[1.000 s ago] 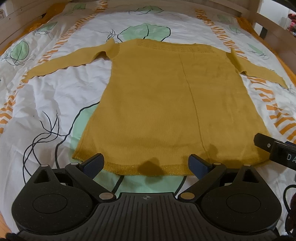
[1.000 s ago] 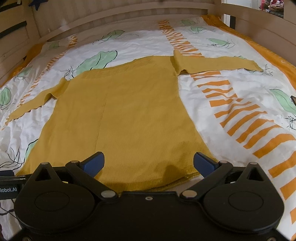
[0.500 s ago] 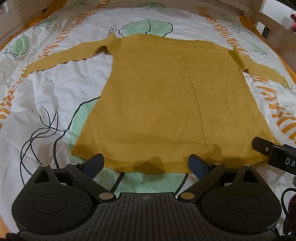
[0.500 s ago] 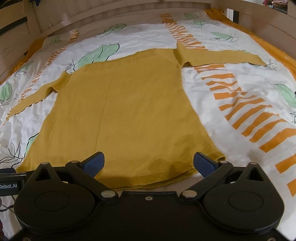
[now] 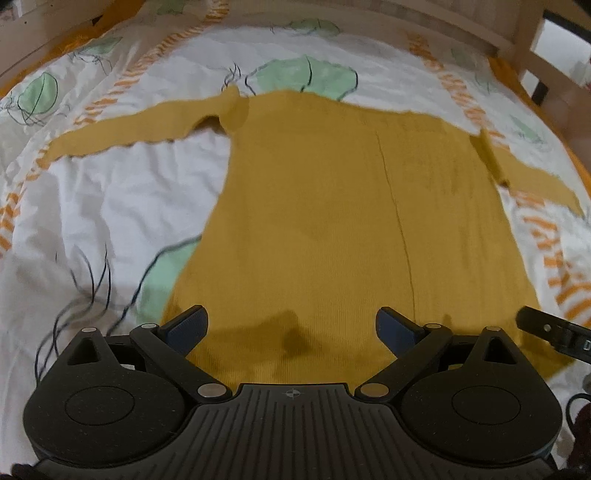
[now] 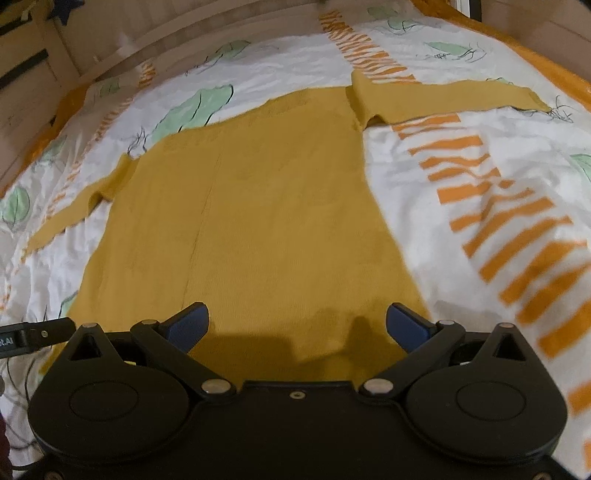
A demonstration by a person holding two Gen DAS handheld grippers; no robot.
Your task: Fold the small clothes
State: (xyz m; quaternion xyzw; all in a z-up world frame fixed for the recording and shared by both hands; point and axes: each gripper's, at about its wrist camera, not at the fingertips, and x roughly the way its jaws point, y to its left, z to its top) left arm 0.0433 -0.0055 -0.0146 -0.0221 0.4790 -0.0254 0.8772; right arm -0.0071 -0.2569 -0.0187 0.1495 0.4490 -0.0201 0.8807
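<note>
Since a second before, both grippers had pushed forward over the hem, so the mustard sweater filled more of each view and its near edge slid under the gripper bodies.

In the left wrist view, the left gripper hung with jaws spread wide and empty above the hem toward the sweater's left corner — placed, I judged, to pinch that edge. The sweater lay flat in the middle of the bedspread, sleeves stretched toward the bed's side edges, neck toward the wooden headboard.

In the right wrist view, the right gripper was likewise wide and holding nothing, over the hem near the right corner. The sweater was spread smooth — a layout suited to a first fold.
</note>
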